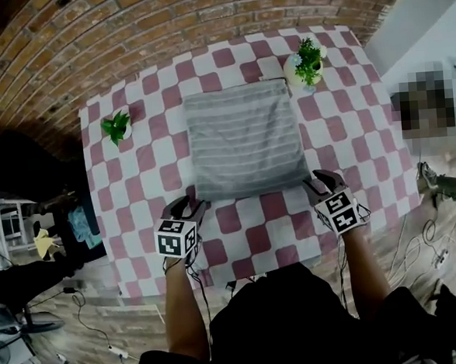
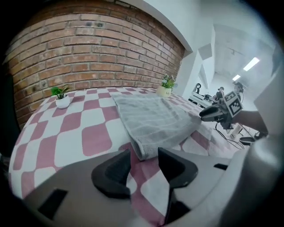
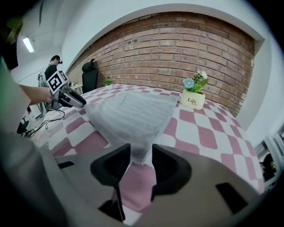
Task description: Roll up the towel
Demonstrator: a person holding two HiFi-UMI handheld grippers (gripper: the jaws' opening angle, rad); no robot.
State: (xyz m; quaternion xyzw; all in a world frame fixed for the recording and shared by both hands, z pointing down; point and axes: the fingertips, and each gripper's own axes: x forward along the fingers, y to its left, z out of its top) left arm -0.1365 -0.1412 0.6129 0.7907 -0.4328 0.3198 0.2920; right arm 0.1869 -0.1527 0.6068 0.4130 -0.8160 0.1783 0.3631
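A grey striped towel (image 1: 244,137) lies folded flat in the middle of the red and white checked table (image 1: 247,238). My left gripper (image 1: 191,205) is at its near left corner. In the left gripper view the jaws (image 2: 144,153) stand open, and the thick folded corner of the towel (image 2: 153,117) reaches just between the tips. My right gripper (image 1: 316,183) is at the near right corner. In the right gripper view that corner of the towel (image 3: 128,111) fills the gap of the gripper (image 3: 141,148) and touches both jaws.
A small green plant (image 1: 117,127) in a white pot stands at the table's far left. A flower pot (image 1: 305,64) stands just beyond the towel's far right corner. A brick wall backs the table. A person (image 1: 446,185) sits to the right, with cables on the floor.
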